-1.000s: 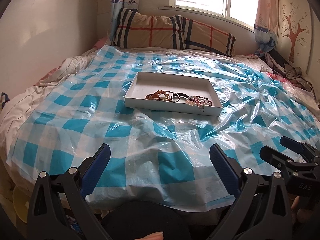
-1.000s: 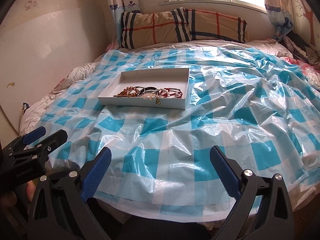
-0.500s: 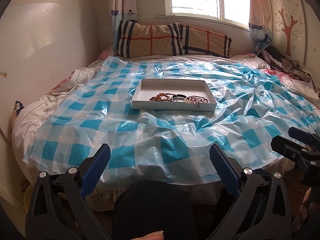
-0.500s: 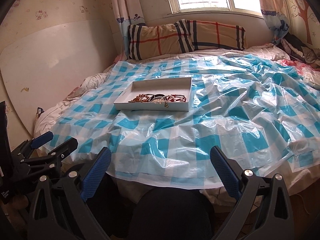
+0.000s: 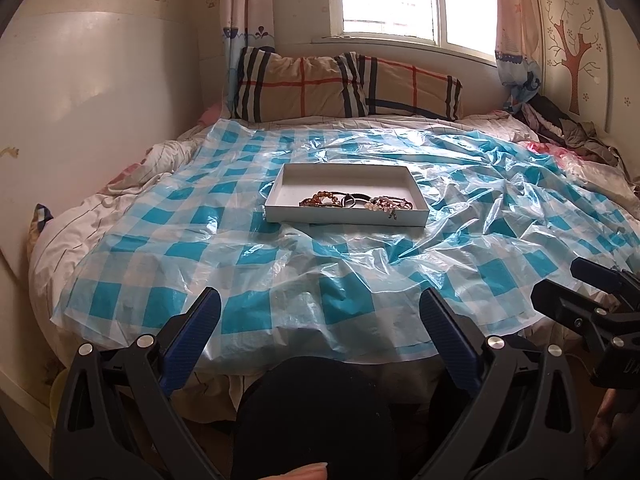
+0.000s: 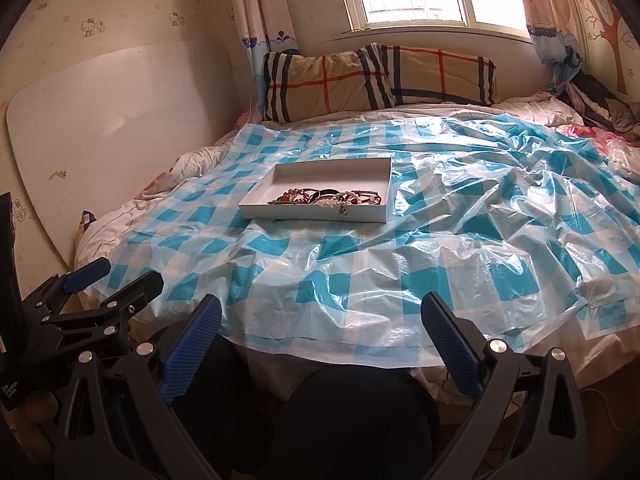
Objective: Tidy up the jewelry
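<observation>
- A shallow white rectangular tray (image 5: 346, 216) of stiff card with low upright walls sits at the centre of the left wrist frame and slightly left of centre in the right wrist frame.
- Inside it, along the near wall, lies a tangled row of jewelry (image 5: 356, 201): amber-brown beaded bracelets at the left, dark glossy bands in the middle, pale and pinkish beads at the right; one small piece hangs over the front rim.
- The far half of the tray floor is bare white.
- The tray rests on a thin, crinkled, translucent plastic sheet (image 5: 344, 292) printed in blue and white checks, shiny where light strikes it.
- The sheet covers a bed with pale rumpled bedding (image 5: 72, 232) showing at the left edge.
- Two tan plaid pillows (image 5: 348, 84) lean under a bright window (image 5: 412, 0) at the top; patterned curtains hang at both sides.
- The left gripper (image 5: 320, 320), at the bottom of its frame, has black arms and ribbed blue pads, spread wide apart, holding nothing.
- The right gripper (image 6: 320, 320) is likewise spread wide and empty, short of the bed's near edge.
</observation>
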`<move>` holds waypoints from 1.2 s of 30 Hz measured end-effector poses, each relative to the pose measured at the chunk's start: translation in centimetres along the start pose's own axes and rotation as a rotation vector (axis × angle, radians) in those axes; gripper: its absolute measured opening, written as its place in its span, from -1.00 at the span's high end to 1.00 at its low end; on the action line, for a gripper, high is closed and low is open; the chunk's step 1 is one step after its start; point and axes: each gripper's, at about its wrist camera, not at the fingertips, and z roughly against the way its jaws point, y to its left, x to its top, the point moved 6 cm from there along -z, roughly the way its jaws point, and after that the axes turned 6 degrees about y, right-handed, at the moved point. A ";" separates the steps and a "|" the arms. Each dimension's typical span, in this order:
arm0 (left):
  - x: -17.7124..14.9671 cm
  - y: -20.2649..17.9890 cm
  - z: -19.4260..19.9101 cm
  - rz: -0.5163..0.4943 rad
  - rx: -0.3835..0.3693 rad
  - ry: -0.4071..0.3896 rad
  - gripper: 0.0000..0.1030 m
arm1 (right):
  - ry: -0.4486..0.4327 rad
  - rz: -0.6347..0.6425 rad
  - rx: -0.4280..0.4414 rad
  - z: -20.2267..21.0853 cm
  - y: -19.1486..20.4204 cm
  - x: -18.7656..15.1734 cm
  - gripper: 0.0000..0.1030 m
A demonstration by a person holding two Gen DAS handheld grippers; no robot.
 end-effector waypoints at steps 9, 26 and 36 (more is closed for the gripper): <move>-0.1 0.1 0.1 0.001 0.002 0.002 -0.86 | 0.007 0.001 0.004 -0.2 0.3 -0.2 -0.86; 0.0 0.2 0.0 0.002 0.003 0.003 -0.86 | 0.010 -0.003 0.007 -0.4 0.2 -0.3 -0.86; -0.1 0.5 0.0 0.006 -0.001 0.010 -0.86 | 0.010 -0.003 0.007 -0.4 0.3 -0.3 -0.86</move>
